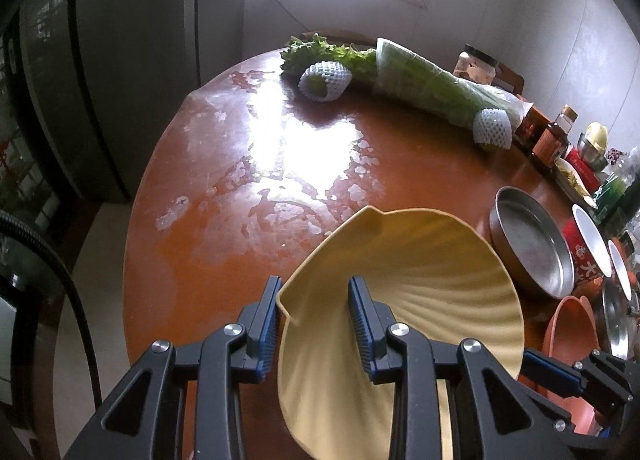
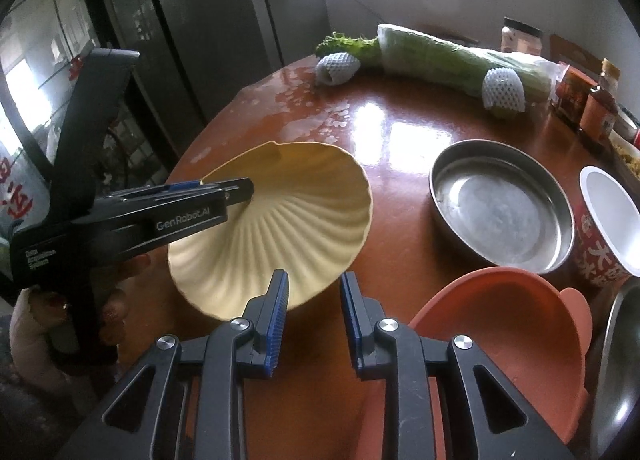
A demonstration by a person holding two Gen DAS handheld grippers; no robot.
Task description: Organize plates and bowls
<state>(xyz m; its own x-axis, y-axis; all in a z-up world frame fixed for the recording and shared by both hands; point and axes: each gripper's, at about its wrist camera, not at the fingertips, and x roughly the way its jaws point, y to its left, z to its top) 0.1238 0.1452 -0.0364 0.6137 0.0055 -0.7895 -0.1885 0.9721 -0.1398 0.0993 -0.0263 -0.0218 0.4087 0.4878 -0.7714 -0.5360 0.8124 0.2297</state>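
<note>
Yellow shell-shaped plate (image 1: 404, 300) hangs tilted above the near part of the bench (image 1: 248, 163), lifted clear of the surface. Left claw (image 1: 314, 324) grips its rim: one blue pad on the outer face, the other on the ribbed inner face. In the right wrist view the same claw (image 2: 236, 189) comes in from the left edge of frame, clamped on the plate's (image 2: 288, 227) left rim.

Right claw (image 2: 314, 324) is empty, jaws a small way apart, nothing between the pads; the plate's lower edge lies just beyond its left pad.

Orange bowl (image 2: 504, 332) sits at the near right edge of the bench, just beside the right claw. Beyond it, a round steel pan (image 2: 500, 203), empty. To the pan's right, a red-printed paper cup (image 2: 608, 227).

Far edge: long bagged green vegetable (image 2: 448, 59) lying on its side, with two white foam nets (image 2: 338, 67) beside it. Far right: jars and sauce bottles (image 2: 600, 107).
</note>
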